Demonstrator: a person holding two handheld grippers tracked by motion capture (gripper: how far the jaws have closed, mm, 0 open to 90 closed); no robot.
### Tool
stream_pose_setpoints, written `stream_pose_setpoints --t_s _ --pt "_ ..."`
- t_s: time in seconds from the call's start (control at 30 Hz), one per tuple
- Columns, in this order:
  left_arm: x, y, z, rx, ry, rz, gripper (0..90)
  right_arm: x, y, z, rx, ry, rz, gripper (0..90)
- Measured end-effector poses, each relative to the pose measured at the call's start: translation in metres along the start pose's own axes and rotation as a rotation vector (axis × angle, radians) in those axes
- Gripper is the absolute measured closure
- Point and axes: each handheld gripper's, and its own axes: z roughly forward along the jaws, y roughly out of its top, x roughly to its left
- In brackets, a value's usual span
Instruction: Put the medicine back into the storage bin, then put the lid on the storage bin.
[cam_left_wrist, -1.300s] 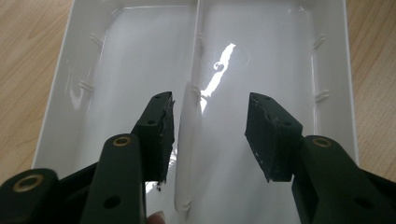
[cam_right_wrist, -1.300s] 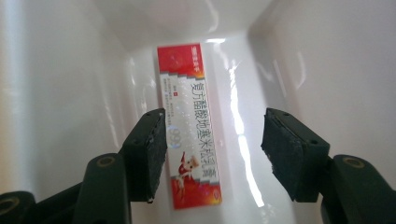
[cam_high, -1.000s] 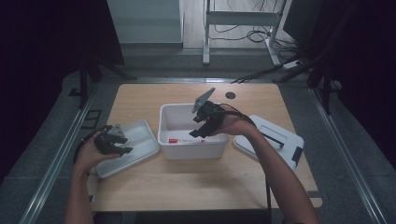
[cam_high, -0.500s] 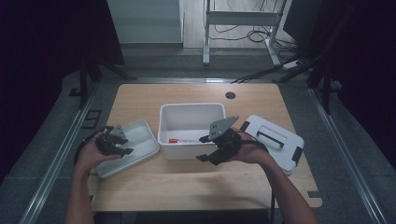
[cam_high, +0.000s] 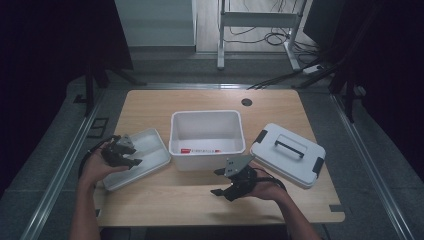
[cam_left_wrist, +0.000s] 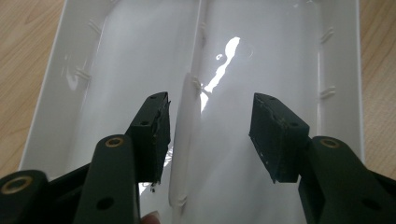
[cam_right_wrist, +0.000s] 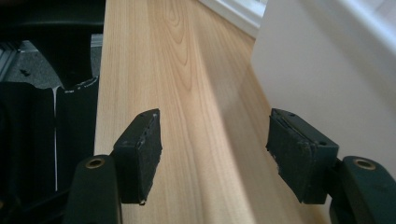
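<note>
**Tray at the left under open tongs, right hand idle in front of the bin**

Three white pieces are laid out in a row along the worktop (cam_high: 175, 202): a shallow tray (cam_high: 152, 142) at the left, a deep bin (cam_high: 207, 114) in the middle, and the lid (cam_high: 287, 155) with its black handle flat at the right. Spread apart like this, each piece has room for a hand to reach it.

The left tongs (cam_high: 131, 156) hang over the near end of the tray. Their jaws stand apart and point down into it, pressing on nothing. In the left gripper view the tray's raised middle ridge (cam_left_wrist: 184, 140) runs up between the pads, close to one of them. I'd say that ridge is the intended grip, since it is the one narrow part the pads could pinch.

The right tongs (cam_high: 216, 182) sit low over bare wood just in front of the bin. They too are parted and empty, with the bin's near wall beside one pad. They look to be waiting clear of the tray's likely path.
</note>
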Motion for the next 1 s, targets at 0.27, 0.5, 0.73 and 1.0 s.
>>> stream_pose_setpoints --t_s 0.27,0.5,0.73,1.0 --pt "0.004 0.001 0.001 0.029 0.025 -0.001 48.4 0.009 -0.022 0.012 0.029 -0.02 0.011 34.6" --pt "0.014 0.004 0.014 0.103 -0.017 0.013 56.8 0.008 -0.03 0.009 0.024 -0.019 0.034 35.1" --pt "0.021 0.009 0.018 0.125 -0.084 0.015 72.0 0.007 -0.035 0.008 0.024 -0.021 0.05 35.3" --pt "0.031 0.009 0.019 0.135 -0.157 -0.002 88.7 0.007 -0.037 0.008 0.025 -0.023 0.053 35.4"
